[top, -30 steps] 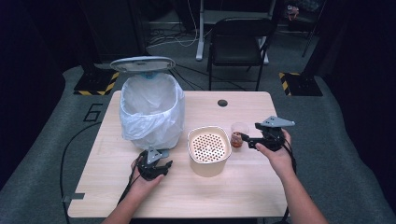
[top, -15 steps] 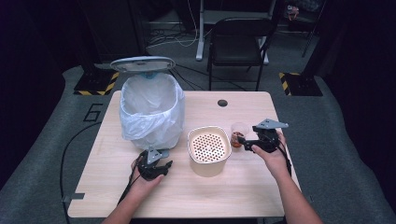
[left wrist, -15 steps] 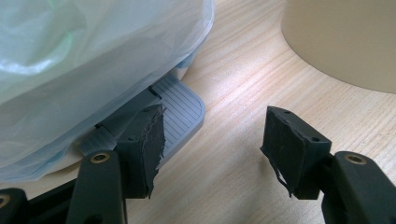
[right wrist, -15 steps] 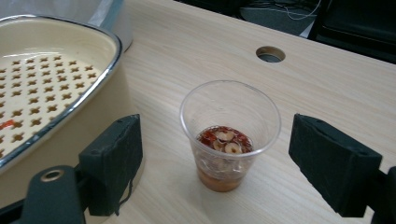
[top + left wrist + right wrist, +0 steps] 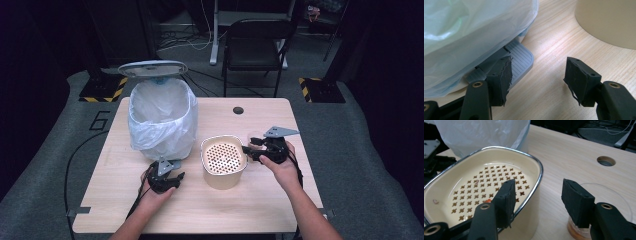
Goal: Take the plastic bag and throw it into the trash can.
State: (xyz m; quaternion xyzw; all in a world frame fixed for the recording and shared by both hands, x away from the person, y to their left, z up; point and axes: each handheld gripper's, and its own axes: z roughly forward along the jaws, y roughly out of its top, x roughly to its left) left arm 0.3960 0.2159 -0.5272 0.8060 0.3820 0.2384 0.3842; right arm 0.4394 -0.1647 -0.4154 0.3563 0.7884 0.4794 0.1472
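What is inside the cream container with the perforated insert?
The cream container holds a perforated insert with cross-shaped holes and a few small reddish scraps on it. Whatever lies beneath the insert is covered.

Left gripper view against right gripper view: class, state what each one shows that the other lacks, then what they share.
Left gripper view alone: the grey ribbed foot pedal under the lined bin, with the open left claw just in front of it.
Right gripper view alone: the perforated insert inside the cream container, the clear cup beneath the open right claw, and the table's round hole.
Both: the white bin liner, the cream container and the wooden table.
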